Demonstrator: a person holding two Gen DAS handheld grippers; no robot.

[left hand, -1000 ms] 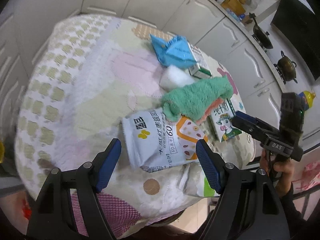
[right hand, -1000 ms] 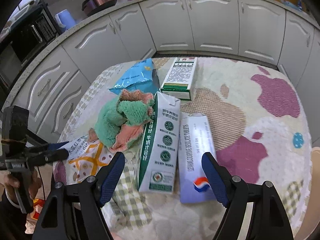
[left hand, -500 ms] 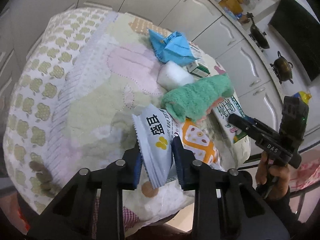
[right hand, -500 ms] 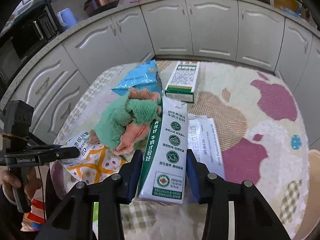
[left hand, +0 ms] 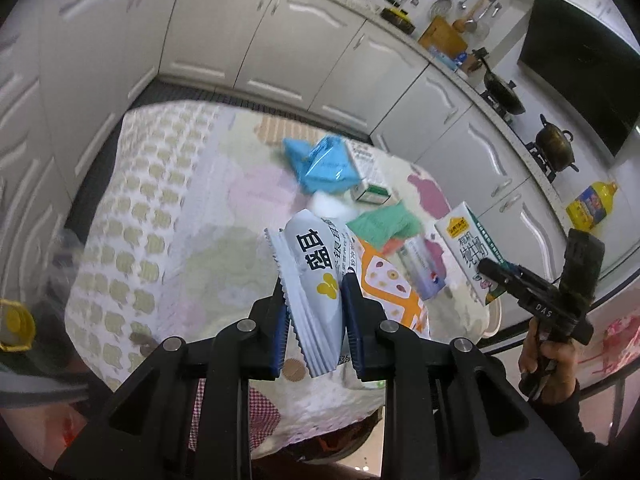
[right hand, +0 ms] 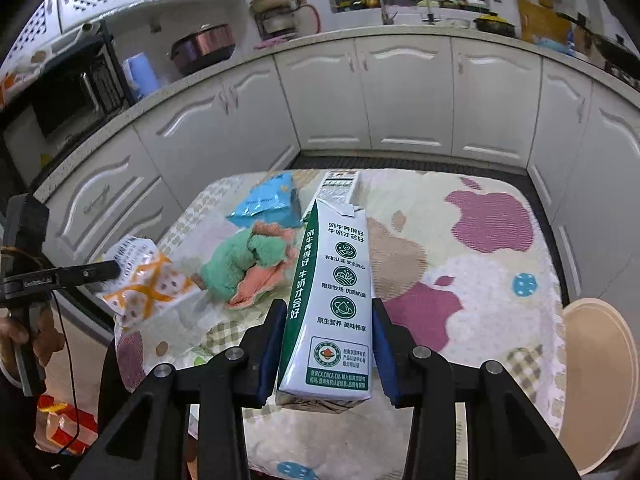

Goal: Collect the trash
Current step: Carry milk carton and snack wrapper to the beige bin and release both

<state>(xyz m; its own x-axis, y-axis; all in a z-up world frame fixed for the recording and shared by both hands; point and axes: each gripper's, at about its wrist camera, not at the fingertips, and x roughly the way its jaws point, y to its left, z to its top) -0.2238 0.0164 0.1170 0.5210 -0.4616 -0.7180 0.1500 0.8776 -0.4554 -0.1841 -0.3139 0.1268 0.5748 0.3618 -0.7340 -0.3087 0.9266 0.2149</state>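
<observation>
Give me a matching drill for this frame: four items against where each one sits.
1. snack bag
2. milk carton
3. green towel
4. blue packet

A. on the table, far side, beside a small box
B. clamped in the right gripper
C. on the table, crumpled over orange cloth
D. clamped in the left gripper

Pairs: 1-D, 2-B, 3-C, 4-A

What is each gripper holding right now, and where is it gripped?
The left gripper pinches the snack bag at its crimped end. The right gripper clamps the milk carton by its sides near the base.
</observation>
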